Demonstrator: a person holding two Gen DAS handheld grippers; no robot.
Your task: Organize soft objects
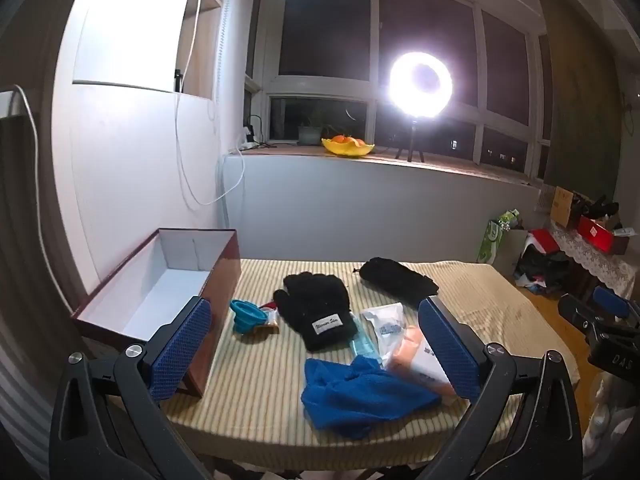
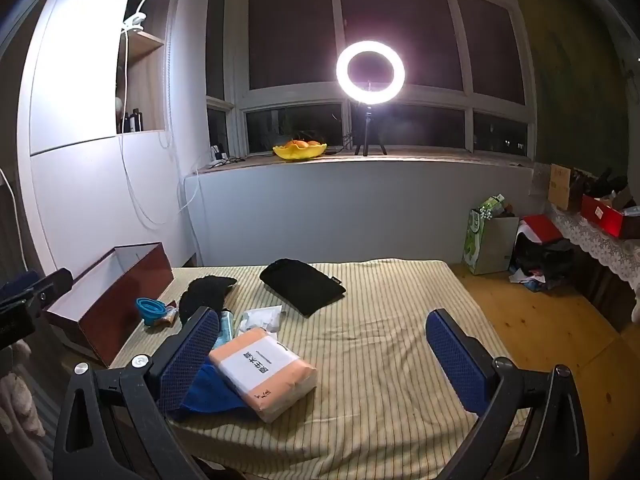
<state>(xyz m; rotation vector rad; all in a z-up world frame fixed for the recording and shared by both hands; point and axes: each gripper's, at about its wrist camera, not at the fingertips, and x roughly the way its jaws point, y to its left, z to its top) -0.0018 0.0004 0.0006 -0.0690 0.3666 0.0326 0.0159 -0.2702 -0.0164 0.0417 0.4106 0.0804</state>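
Observation:
On the striped table lie a black knit glove (image 1: 316, 310), a second black soft item (image 1: 398, 280) behind it, a crumpled blue cloth (image 1: 360, 394) near the front edge and an orange wrapped pack with a white label (image 2: 264, 372). An open brown box with a white inside (image 1: 160, 292) stands at the table's left. My left gripper (image 1: 316, 344) is open and empty, held above the front of the table over the blue cloth. My right gripper (image 2: 324, 356) is open and empty, over the table's right half; the orange pack lies by its left finger (image 2: 188, 356).
A blue collapsible cup (image 1: 246, 316), a small snack packet (image 1: 272, 320), a clear bottle (image 1: 362, 344) and a white plastic pouch (image 1: 384, 320) also lie on the table (image 2: 380, 360). A ring light (image 2: 370, 72) and a yellow fruit bowl (image 2: 300, 150) stand on the windowsill. Bags clutter the floor at right.

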